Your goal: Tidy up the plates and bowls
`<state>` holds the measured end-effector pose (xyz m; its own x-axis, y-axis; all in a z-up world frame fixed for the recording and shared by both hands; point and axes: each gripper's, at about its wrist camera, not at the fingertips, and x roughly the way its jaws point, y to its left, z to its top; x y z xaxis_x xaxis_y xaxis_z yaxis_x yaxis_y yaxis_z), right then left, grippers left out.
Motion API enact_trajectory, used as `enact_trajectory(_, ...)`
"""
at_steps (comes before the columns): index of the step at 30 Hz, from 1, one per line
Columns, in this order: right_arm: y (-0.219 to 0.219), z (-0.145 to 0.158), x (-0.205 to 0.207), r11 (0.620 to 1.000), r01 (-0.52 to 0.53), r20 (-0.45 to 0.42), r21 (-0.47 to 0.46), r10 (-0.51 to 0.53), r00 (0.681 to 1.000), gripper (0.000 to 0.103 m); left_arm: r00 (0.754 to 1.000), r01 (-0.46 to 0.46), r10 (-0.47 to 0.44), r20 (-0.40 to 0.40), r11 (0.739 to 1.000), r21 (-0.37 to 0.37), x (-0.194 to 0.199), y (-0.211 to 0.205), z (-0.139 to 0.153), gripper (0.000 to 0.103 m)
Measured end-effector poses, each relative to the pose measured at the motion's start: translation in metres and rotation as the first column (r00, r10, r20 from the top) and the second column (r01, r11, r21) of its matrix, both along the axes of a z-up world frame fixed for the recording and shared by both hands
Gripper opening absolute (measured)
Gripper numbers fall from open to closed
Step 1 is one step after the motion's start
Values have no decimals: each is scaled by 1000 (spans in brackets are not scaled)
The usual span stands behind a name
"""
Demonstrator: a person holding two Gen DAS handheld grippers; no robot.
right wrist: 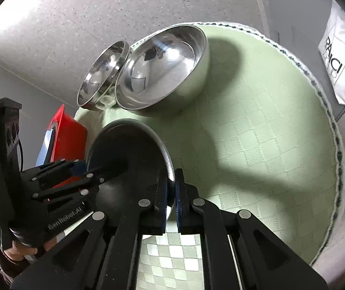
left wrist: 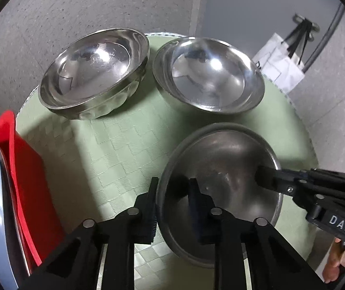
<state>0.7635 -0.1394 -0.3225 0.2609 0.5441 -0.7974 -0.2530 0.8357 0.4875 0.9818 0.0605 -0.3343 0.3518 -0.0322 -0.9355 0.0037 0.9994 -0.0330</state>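
Both claws are working the same dark bowl (left wrist: 220, 188) right now, one on each side. The left claw (left wrist: 172, 203) is reaching in low from the near edge, and its fingers are straddling the bowl's left rim: one pad (left wrist: 151, 207) is sitting outside the wall, the other inside the bowl. It's closed on that rim as far as I can see.

The right claw (right wrist: 171, 200) is coming in from the opposite side, angled down and across. Its blue-lined fingers are pinching the bowl's (right wrist: 128, 159) right rim, with the metal edge sandwiched between them, so that one's gripping too. In the left view you can see it (left wrist: 264, 178) poking over the far right rim, and a bit of the person's hand (left wrist: 336, 263) is peeking out under the handle.

The bowl is sitting at the near side of the round green mat (left wrist: 114, 145). Behind it two shiny steel bowl stacks are sitting side by side: the left stack (left wrist: 95, 72) and the right stack (left wrist: 208, 72), close together near the mat's far edge. A red bin (left wrist: 27, 181) is sitting just off the mat's left side, and a white bag (left wrist: 281, 67) is sitting on the floor beyond.
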Motion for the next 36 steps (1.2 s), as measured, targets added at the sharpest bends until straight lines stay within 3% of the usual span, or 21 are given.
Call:
enact_trajectory(3, -4, 8, 2, 1000, -12, 10, 10, 12, 1000, 5, 999, -16, 17, 31, 999, -28, 1, 1, 12, 14)
enact_trajectory(7, -21, 47, 7, 999, -36, 80, 0, 36, 996, 5, 993, -28, 31, 110, 999, -31, 6, -8, 40, 14)
enact_trajectory(14, -22, 94, 55, 997, -54, 175, -62, 64, 983, 5, 980, -61, 73, 185, 996, -73, 50, -7, 61, 15)
enact_trajectory(23, 4, 84, 106, 971, -105, 193, -217, 148, 970, 7, 971, -175, 186, 148, 981, -88, 96, -4, 27, 18)
enact_trajectory(36, 31, 60, 119, 920, -132, 207, -370, 220, 953, 10, 967, -231, 238, 94, 969, -85, 116, 1, -10, 20)
